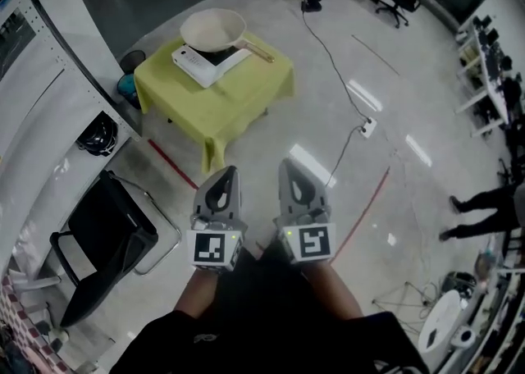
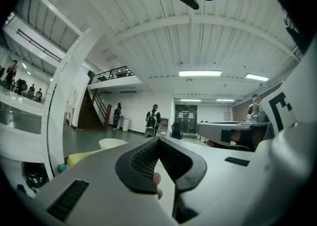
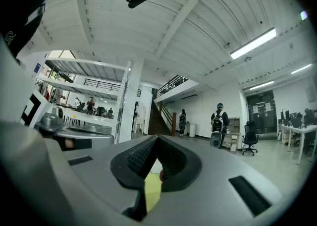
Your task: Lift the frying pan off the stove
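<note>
Head view: left tool [image 1: 227,171] and right tool [image 1: 289,163] closed, empty; open floor [image 1: 275,130] toward frying pan [image 1: 212,29].

The head camera looks steeply down over the grey left gripper [image 1: 227,174] and grey right gripper [image 1: 290,167] at six o'clock, toward the distant yellow-clothed square table [image 1: 238,98] at eleven o'clock. Each gripper camera looks level along its jaws; both share the far brown staircase [image 2: 94,111].
</note>
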### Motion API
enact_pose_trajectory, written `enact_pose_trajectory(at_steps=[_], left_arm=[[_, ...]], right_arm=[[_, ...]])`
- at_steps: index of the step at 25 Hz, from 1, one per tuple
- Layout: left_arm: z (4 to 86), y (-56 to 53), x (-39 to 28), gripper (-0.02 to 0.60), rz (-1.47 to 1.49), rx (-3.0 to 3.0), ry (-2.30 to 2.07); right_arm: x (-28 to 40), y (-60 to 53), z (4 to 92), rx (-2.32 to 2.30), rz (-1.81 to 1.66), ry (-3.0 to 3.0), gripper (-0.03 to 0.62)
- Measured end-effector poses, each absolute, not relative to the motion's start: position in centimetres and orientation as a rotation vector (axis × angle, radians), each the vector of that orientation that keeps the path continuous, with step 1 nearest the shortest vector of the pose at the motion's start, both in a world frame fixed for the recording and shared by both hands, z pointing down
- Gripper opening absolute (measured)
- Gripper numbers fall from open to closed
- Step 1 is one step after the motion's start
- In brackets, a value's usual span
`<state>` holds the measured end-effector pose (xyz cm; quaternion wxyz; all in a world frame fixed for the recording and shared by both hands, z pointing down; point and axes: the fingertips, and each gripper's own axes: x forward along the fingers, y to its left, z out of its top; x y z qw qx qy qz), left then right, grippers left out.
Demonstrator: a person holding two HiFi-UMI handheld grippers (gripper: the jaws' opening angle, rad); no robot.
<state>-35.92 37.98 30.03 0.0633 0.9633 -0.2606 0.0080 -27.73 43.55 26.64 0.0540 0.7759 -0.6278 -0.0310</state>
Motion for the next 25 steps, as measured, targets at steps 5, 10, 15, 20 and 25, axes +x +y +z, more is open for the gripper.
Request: enact_pose_trajectory(at_steps=[5,10,15,20,25], left_arm=[[31.2,36.2,-37.3,0.043,-0.006,2.856,-0.827],[31.5,35.4,-35.8,0.043,0.005,2.879,-0.82],[31.4,32.9,-33.0,0.043,0.046,2.886,-0.811],[32.7,30.0,-28.5,0.043,0.116,2.88,-0.811],[33.4,26.9,-22.5,0.043,0.119,2.89,-0.802]], right_arm=[[-29.1,42.2,27.9,2.308,-0.067,-1.921,0.014],[-27.6,41.2,28.3,2.317,-0.049,-1.911,0.014],[-25.1,38.3,28.7,2.32,-0.042,-1.94,0.014],[-20.4,35.0,29.0,2.327,-0.024,-1.959,0.014],[-15.3,31.8,29.9,2.269,0.019,-1.998,0.015]])
